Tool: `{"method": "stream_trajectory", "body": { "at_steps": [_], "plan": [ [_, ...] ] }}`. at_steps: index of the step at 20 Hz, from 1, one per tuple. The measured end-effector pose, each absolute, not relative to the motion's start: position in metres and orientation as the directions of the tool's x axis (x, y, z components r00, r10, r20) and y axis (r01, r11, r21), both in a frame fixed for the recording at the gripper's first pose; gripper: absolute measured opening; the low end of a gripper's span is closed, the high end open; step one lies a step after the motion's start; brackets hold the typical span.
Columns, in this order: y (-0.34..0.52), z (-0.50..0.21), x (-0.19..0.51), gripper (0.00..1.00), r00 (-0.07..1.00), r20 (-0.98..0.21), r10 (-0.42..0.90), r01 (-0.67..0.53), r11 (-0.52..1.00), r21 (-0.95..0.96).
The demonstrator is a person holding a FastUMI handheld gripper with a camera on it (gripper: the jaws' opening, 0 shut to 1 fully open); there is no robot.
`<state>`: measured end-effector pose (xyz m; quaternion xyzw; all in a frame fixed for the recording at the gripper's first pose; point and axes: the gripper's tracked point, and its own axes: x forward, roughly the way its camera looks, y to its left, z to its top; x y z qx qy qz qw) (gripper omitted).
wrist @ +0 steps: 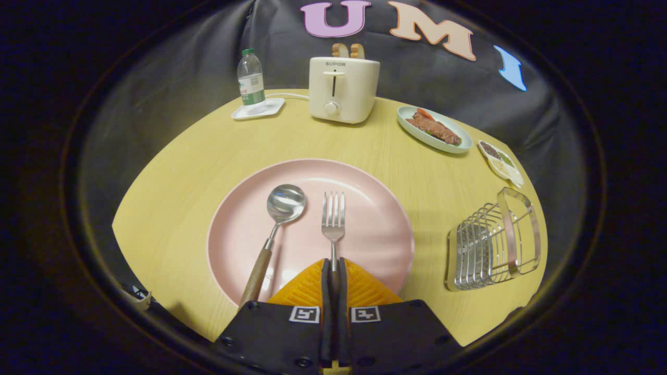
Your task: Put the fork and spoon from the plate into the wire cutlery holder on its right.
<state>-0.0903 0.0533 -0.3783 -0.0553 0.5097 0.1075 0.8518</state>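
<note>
A pink plate [375, 245] lies on the yellow wooden table just ahead of my fingers. On it rest a spoon [279, 221] with a wooden handle, left of centre, and a metal fork [333, 216] with its tines pointing away. My gripper [333, 263] is shut on the fork's handle, both fingers pressed together around it over the plate's near rim. The handle's rear part is hidden between the fingers. The wire cutlery holder [492, 242] stands to the right of the plate, near the table's right edge.
At the back of the table stand a cream toaster [342, 88] with bread in it and a water bottle [251, 80] on a white tray. A pale dish of meat [434, 129] and a small seasoning dish [501, 163] sit at the back right, beyond the holder.
</note>
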Motion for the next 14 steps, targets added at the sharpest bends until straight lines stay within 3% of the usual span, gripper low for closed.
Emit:
{"method": "stream_trajectory", "body": {
  "at_steps": [14],
  "plan": [
    [0.015,-0.311,-0.069,0.08,0.449,-0.873,0.188,-0.275,0.959,0.065]
  ]
}}
